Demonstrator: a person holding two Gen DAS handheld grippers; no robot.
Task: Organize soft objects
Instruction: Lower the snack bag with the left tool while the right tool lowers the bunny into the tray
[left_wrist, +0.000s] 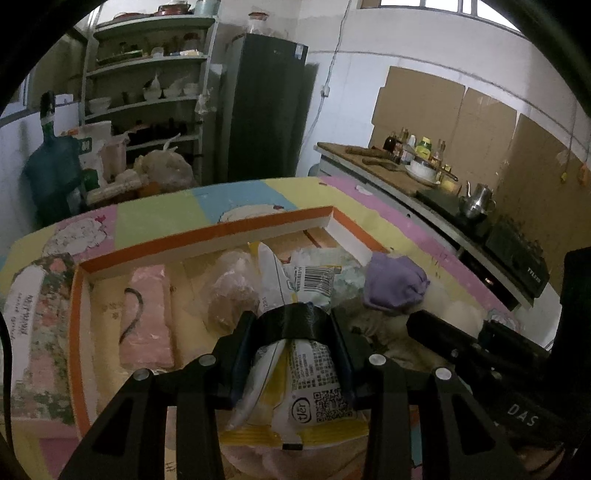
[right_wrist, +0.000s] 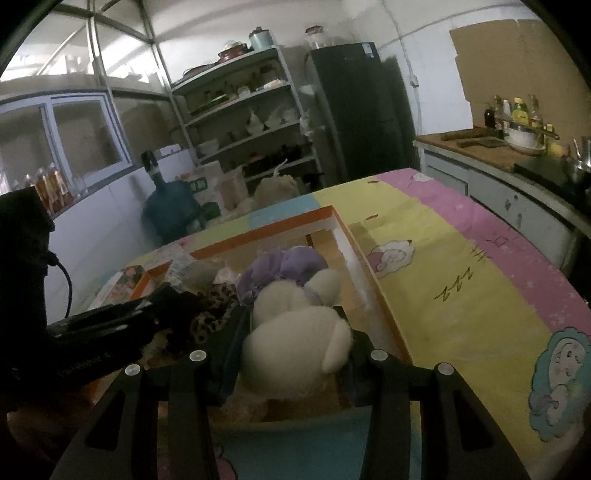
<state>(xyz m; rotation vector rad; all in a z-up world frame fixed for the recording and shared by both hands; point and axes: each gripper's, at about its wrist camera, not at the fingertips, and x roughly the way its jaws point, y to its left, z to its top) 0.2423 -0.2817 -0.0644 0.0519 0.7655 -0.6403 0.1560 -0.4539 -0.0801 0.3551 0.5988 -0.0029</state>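
Over an orange-rimmed box (left_wrist: 207, 232) on a pastel-clothed table (right_wrist: 461, 266), the left gripper (left_wrist: 291, 332) has its jaws clamped on a yellow-and-white packet (left_wrist: 306, 391), while the right gripper (right_wrist: 291, 332) squeezes a cream plush toy (right_wrist: 295, 343).

The room was dim and greyish, with daylight coming from high windows (left_wrist: 436, 5) at the top of the left view and from glazed panels (right_wrist: 85, 136) on the left of the right view. Both fisheye pictures bent straight lines hard toward their black corners. The shelves (right_wrist: 243, 107) looked soft and smeared, and the plush toy (right_wrist: 299, 332) up close was blurred.
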